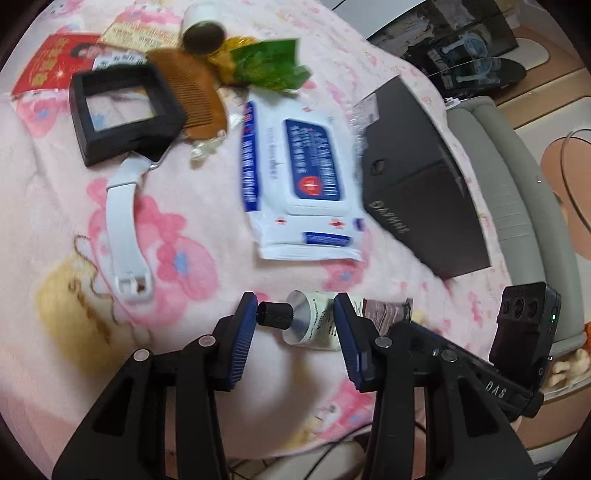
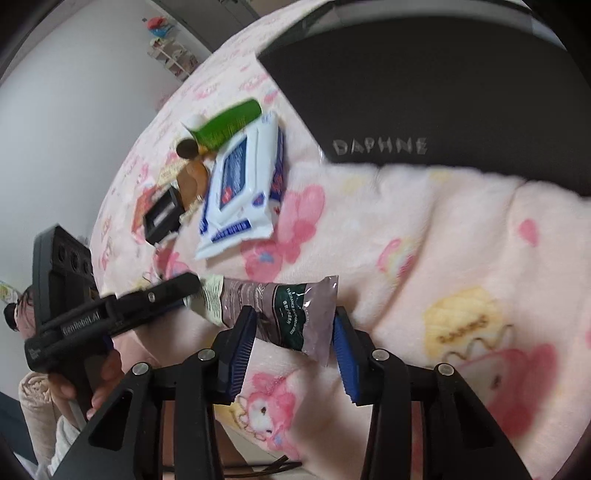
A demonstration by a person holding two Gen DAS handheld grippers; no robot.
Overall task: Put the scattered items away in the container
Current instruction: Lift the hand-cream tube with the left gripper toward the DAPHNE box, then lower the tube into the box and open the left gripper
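A cream tube with a black cap and a grey-brown crimped tail hangs crosswise just above the pink blanket. My right gripper is shut on the flat tail, its blue pads against both edges. My left gripper stands open around the cap end. The cap tip is at the left pad, and the body passes behind the other finger. In the right wrist view, one left finger lies over the tube's label end. The black DAPHNE box sits beyond the tube.
Scattered on the blanket are a wet-wipes pack, a white watch strap, a black square frame case, a brown comb, a green packet, a small bottle and a red booklet. A grey padded edge borders the right.
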